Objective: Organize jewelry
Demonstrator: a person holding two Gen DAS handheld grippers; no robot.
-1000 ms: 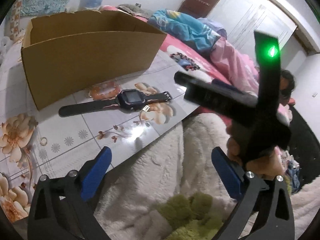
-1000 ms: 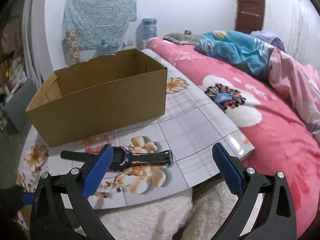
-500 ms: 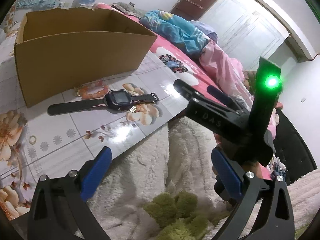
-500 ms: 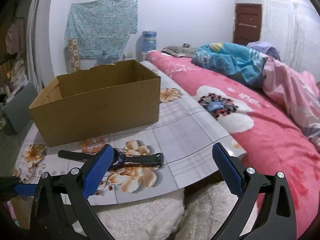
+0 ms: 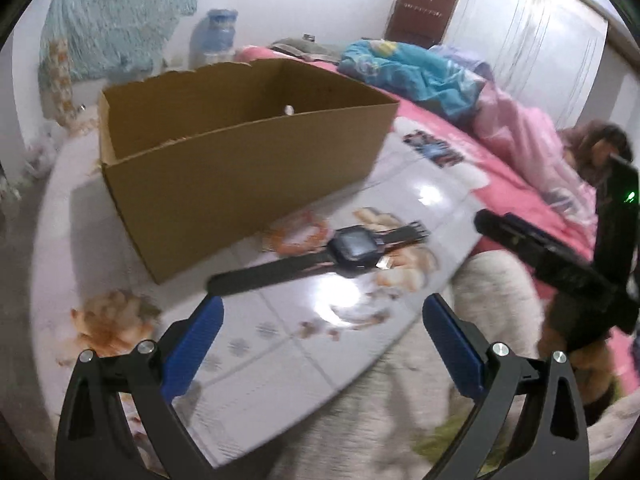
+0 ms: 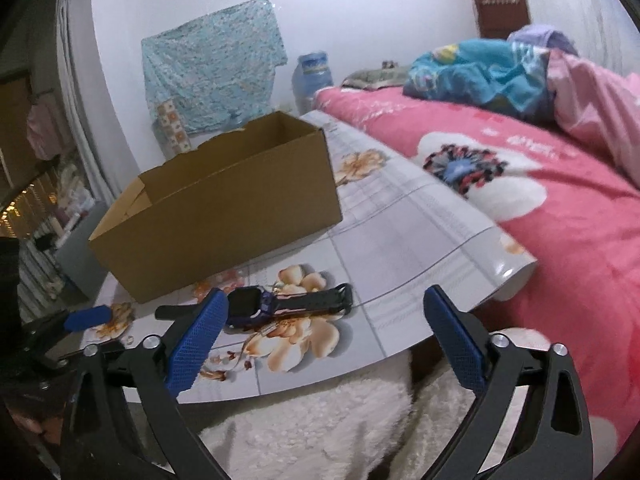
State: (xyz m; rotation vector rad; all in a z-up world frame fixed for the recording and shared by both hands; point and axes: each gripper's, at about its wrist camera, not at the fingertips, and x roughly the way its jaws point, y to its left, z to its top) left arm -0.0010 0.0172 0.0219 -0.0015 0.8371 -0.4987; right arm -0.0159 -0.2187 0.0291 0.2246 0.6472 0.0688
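Nearest: fluffy white blanket under both tools. Right gripper, black frame with blue ribbed pads, jaws wide but easing closed, nothing between them. Left gripper, same build, jaws spread wide and empty (its view is motion-blurred).

Just beyond the blanket: glossy floral-print tile board. On it lies the dark blue smartwatch with black straps, flat, straps stretched out to either side. It sits just ahead of the right gripper's left pad, not touched by either tool. A small silver chain piece lies at the watch's near edge. A pinkish beaded bracelet rests between watch and box; detail too blurred to say more.

Behind: open brown cardboard box, upright on the board, near the watch.

Farther: pink flowered bedspread, crumpled blue blanket, water jug by the white wall.
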